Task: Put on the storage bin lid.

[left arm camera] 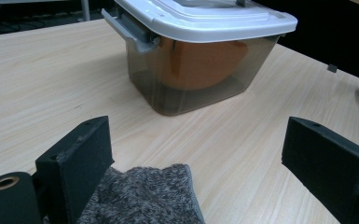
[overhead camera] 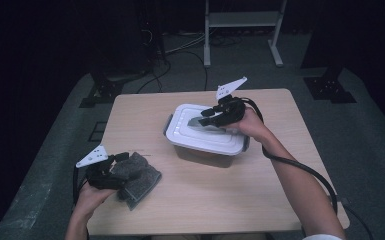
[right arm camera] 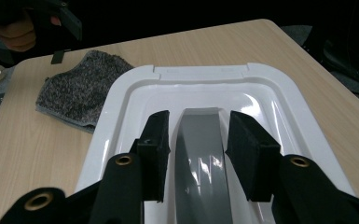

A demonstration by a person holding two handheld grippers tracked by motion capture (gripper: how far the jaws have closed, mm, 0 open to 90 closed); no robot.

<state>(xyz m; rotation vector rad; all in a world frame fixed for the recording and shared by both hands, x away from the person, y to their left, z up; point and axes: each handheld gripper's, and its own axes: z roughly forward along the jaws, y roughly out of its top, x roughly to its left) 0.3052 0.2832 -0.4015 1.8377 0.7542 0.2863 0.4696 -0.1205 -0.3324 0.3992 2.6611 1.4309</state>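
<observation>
The right gripper's (right arm camera: pixel 196 154) pads stand apart either side of the grey handle (right arm camera: pixel 199 158) on the white plastic lid (right arm camera: pixel 121 102), not pinching it. That lid sits closed on the smoky box (left arm camera: pixel 191 70); the grey knitted cloth (overhead camera: pixel 137 177) lies left of the box, between the left gripper's (left arm camera: pixel 205 161) spread jaws, ungrasped. Judging by this, lid removal remains

Pale wooden table (overhead camera: pixel 260 200), lidded plastic box (overhead camera: pixel 207 145), grey knitted cloth (overhead camera: pixel 142 180) resting on it
</observation>
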